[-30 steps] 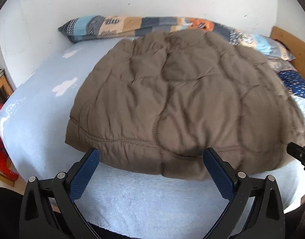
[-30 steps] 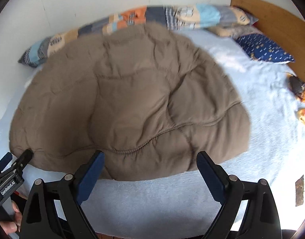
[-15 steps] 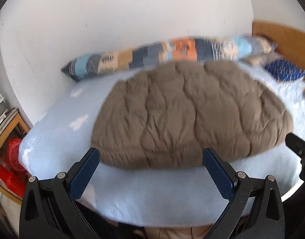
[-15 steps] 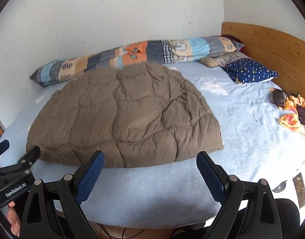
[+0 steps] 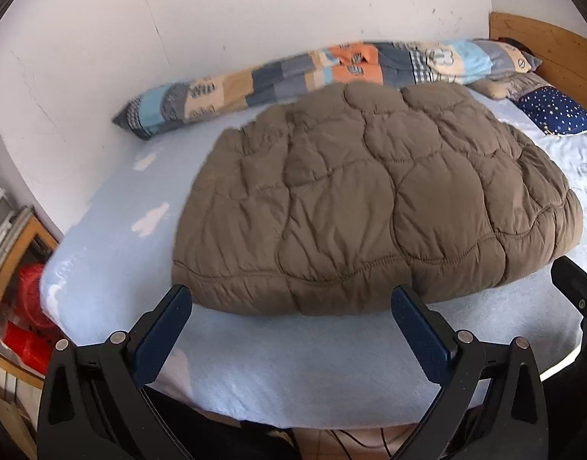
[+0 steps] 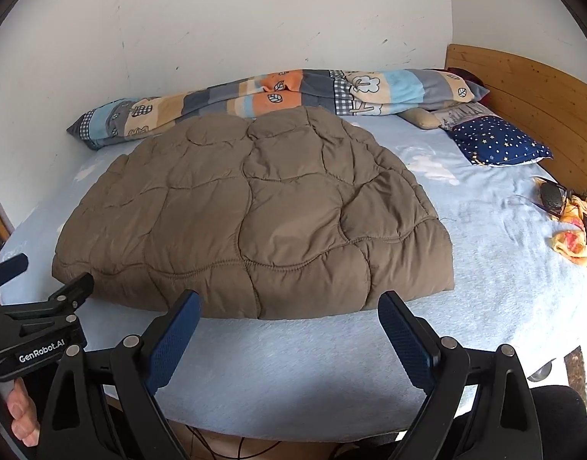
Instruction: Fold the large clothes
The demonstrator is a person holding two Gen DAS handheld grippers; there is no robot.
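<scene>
A brown quilted jacket [image 5: 374,207] lies folded into a thick, rounded bundle on the bed [image 5: 278,379], covered in a pale blue sheet with white cloud shapes. Its near edge sits close to the bed's front edge, and its far edge touches or just overlaps a long patchwork bolster [image 5: 332,73] that runs along the white wall [image 5: 217,19].

The left gripper [image 5: 291,306] hangs just in front of the jacket's near edge, its blue-padded jaws spread wide and holding nothing. The right gripper [image 6: 289,312] hangs likewise in front of the jacket, jaws wide apart and empty (neither touches the cloth). In the right wrist view the left gripper shows at the jacket's left, with "GenRobot.AI" printed in white on its black body, and a hand [image 6: 21,418] grips its handle.

To the jacket's right, by the wooden headboard [image 6: 531,92], lies a navy pillow [image 6: 496,142] dotted with stars; nearer the front on that side sits a yellow cloth [image 6: 573,237] with a dark object I cannot make out. Left of the jacket, beyond the bed, stands a wooden shelf [image 5: 10,268] with something red in it
</scene>
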